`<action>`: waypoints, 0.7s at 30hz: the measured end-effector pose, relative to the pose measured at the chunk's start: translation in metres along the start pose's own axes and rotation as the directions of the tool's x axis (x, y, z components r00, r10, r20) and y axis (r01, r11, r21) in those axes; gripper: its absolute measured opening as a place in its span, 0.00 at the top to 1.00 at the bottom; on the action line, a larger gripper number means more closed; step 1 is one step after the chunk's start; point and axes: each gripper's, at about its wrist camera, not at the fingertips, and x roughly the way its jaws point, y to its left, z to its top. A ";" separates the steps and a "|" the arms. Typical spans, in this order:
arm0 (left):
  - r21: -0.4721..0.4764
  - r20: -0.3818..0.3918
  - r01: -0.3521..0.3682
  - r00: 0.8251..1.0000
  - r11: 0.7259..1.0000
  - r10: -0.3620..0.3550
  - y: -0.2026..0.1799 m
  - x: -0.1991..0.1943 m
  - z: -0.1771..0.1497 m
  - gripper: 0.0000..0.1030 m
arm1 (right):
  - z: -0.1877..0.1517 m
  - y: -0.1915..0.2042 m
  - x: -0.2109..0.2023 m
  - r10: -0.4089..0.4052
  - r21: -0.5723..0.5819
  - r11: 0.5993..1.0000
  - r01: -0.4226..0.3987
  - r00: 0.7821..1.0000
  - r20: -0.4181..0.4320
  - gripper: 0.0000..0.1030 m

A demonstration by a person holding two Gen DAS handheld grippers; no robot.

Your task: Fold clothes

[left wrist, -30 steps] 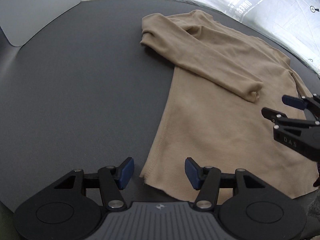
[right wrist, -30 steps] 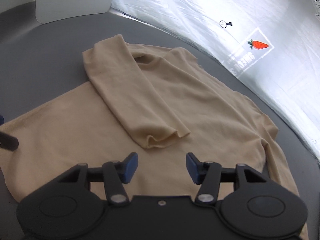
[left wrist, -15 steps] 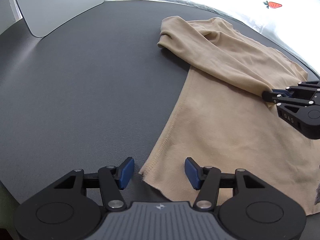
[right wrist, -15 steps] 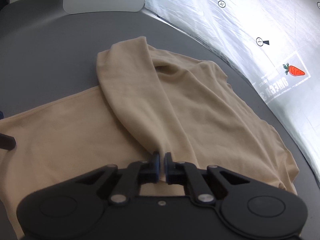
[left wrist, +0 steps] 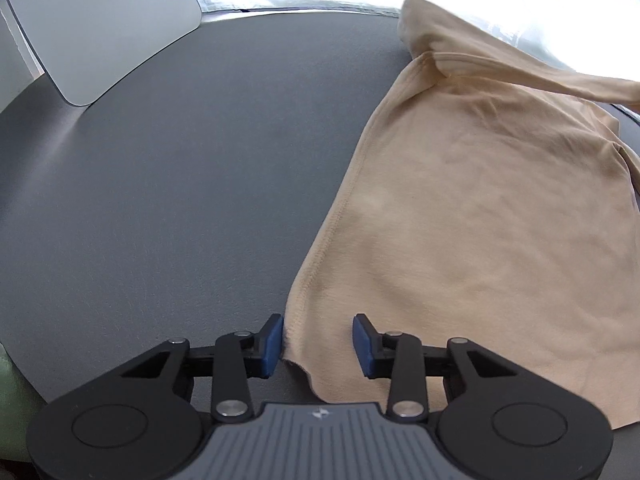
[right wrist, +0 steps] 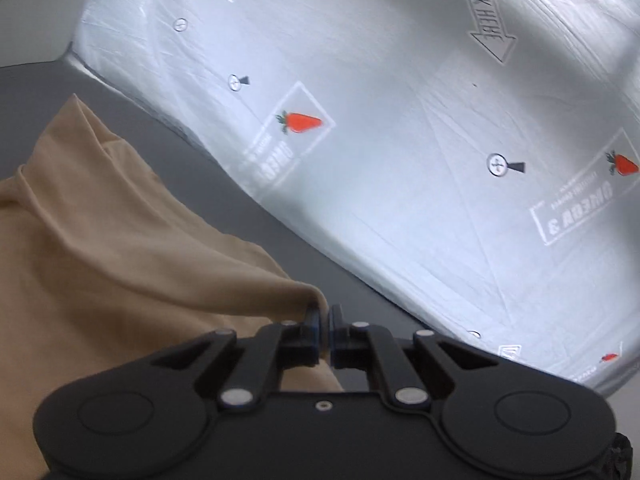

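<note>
surface: dark grey matte tabletop (left wrist: 168,168), rounded edge at the near left. a pale grey flat panel (left wrist: 100,28) stands at the far left corner. along the far and right side hangs a white crinkled plastic sheet (right wrist: 400,140) printed with orange carrot marks (right wrist: 302,122), a "look here" arrow (right wrist: 486,20) and small crosshair symbols; it is brightly lit. a sliver of something green shows past the tabletop edge at lower left in the left wrist view.

tan long-sleeved shirt (left wrist: 480,220) lies on the right half of the tabletop, hem toward the left tool (left wrist: 318,342). that tool is released, blue pads spread wide, straddling the hem corner, which lies between the pads. whether either pad touches the cloth i cannot tell.

right tool (right wrist: 325,330) is clenched on the cuff end of the sleeve (right wrist: 224,276); cloth bunches at the closed tips. in the left wrist view the sleeve (left wrist: 540,78) runs as a taut band off the right edge, raised off the shirt body.

change vs 0.5 s ago: then the sleeve lay folded diagonally across the shirt body with the right tool already pinched on its cuff. now it is pulled out to the right and lifted, the body under it uncovered. right tool is gone from the left wrist view; its own camera has swung up to face the plastic sheet. left tool unchanged in opening, at the same hem corner.
</note>
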 end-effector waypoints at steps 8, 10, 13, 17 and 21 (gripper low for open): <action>0.072 0.032 -0.017 0.999 0.997 0.015 -0.005 0.000 -0.002 0.61 | -0.050 -0.047 0.019 -0.024 0.091 0.995 0.035 0.993 -0.119 0.96; 0.047 0.034 0.021 0.999 0.999 -0.022 -0.002 0.000 -0.002 0.79 | -0.056 -0.045 0.019 -0.007 0.103 0.994 0.020 0.992 -0.128 0.96; 0.044 0.036 0.009 0.999 0.999 -0.011 -0.004 -0.003 -0.001 0.94 | -0.060 -0.039 0.017 0.005 0.109 0.994 0.010 0.991 -0.133 0.96; 0.021 0.067 0.011 0.998 1.000 -0.012 -0.003 -0.019 0.001 0.95 | -0.058 -0.044 0.019 0.007 0.133 0.991 0.009 0.993 -0.120 0.96; 0.071 0.159 0.006 0.987 0.997 -0.017 -0.012 -0.053 0.008 0.95 | -0.054 -0.058 0.021 -0.005 0.133 0.991 0.018 0.995 -0.095 0.96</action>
